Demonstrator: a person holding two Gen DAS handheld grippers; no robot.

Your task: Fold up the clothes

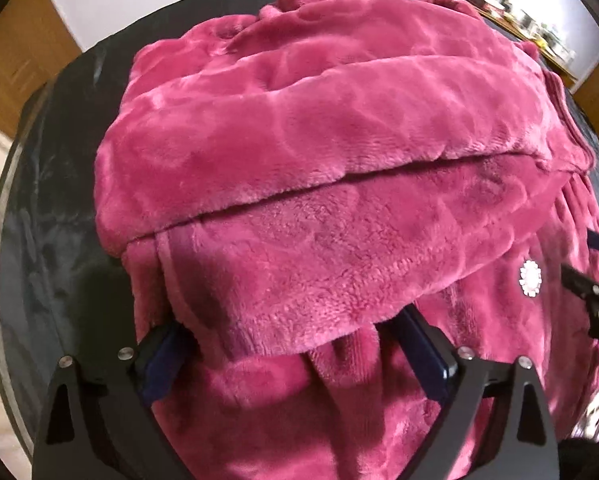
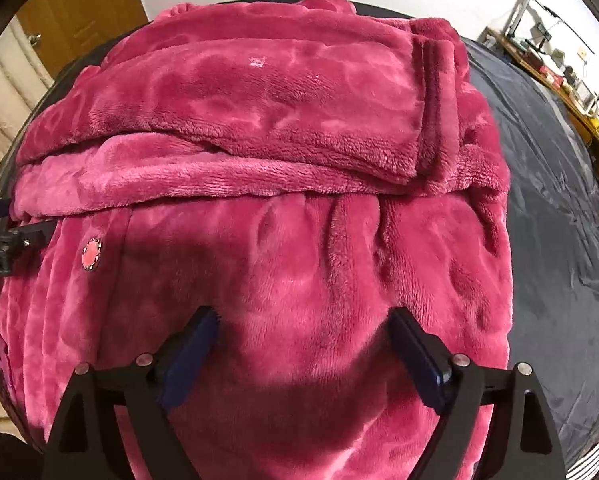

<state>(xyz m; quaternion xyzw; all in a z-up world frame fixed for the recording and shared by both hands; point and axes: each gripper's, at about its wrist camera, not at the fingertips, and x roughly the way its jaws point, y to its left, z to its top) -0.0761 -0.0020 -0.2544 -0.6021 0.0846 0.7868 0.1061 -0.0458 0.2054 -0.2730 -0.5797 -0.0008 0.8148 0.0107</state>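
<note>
2 claws, left (image 1: pixel 291 336) and right (image 2: pixel 303 330), hang spread over a plush, fuzzy magenta robe (image 2: pixel 259 140), folded into thick rounded layers.

Dark table under a pink fleece garment

The table (image 1: pixel 59 168), covered in a wrinkled, glossy black sheet, carries one thing directly: a plush magenta garment (image 2: pixel 283 120), lying in loose overlapping folds across most of its top, black sheet bare at both sides.

A plush magenta fleece garment (image 1: pixel 323 184) is lying bunched in thick folded layers — filling mid-frame — its round jewelled button (image 2: pixel 91 255) showing at left in the right wrist view.
</note>
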